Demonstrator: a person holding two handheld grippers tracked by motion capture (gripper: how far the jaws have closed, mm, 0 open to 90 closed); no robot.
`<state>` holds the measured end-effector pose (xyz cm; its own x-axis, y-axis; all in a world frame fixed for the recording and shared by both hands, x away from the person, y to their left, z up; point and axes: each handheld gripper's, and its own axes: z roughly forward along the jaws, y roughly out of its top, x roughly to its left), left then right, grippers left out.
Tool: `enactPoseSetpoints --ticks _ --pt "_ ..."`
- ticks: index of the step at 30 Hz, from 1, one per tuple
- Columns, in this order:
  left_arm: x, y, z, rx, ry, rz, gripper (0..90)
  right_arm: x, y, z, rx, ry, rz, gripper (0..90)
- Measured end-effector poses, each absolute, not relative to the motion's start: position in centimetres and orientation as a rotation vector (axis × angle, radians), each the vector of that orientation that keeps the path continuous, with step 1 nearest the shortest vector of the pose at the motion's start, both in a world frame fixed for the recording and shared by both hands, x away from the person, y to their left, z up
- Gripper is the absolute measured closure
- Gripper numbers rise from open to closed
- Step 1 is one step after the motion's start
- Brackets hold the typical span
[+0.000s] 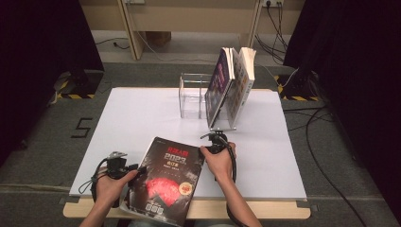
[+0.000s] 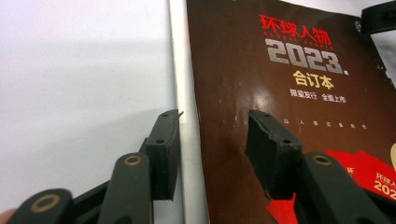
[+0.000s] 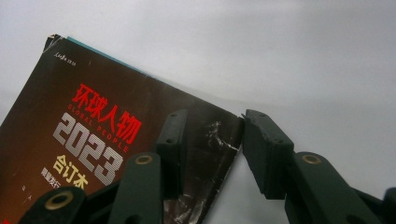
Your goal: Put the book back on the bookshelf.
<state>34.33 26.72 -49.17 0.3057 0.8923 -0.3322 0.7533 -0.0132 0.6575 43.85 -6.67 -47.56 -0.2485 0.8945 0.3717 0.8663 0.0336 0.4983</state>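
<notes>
A white sheet covers the table (image 1: pixel 142 118), where a clear rack (image 1: pixel 194 94) at the far side already holds two books (image 1: pixel 231 85) leaning upright. A third, dark-covered book (image 1: pixel 165 182) lies flat at the near edge. The left gripper (image 2: pixel 212 149) straddles its spine, jaws apart and not yet pressing; the right gripper (image 3: pixel 212 151) straddles its far corner, likewise unclamped. Lifting and shelving this book probably remain.
</notes>
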Motion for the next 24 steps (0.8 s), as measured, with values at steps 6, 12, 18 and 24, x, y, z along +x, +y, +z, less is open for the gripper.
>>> enactPoseSetpoints --ticks 6,12,18,24 --pt "34.2 26.5 -49.1 1.79 1.483 0.194 56.3 44.2 -6.4 -47.5 1.906 2.232 0.987 68.8" --pt "34.0 26.1 -49.1 1.793 1.473 0.145 57.3 44.7 -6.7 -47.5 1.892 2.207 0.972 74.2" --pt "33.8 25.6 -49.1 1.798 1.449 0.115 57.3 45.7 -6.9 -47.4 1.906 2.189 0.97 71.9" --pt "33.9 25.7 -49.1 1.804 1.431 0.108 54.4 45.7 -7.3 -47.2 1.892 2.213 0.982 64.7"
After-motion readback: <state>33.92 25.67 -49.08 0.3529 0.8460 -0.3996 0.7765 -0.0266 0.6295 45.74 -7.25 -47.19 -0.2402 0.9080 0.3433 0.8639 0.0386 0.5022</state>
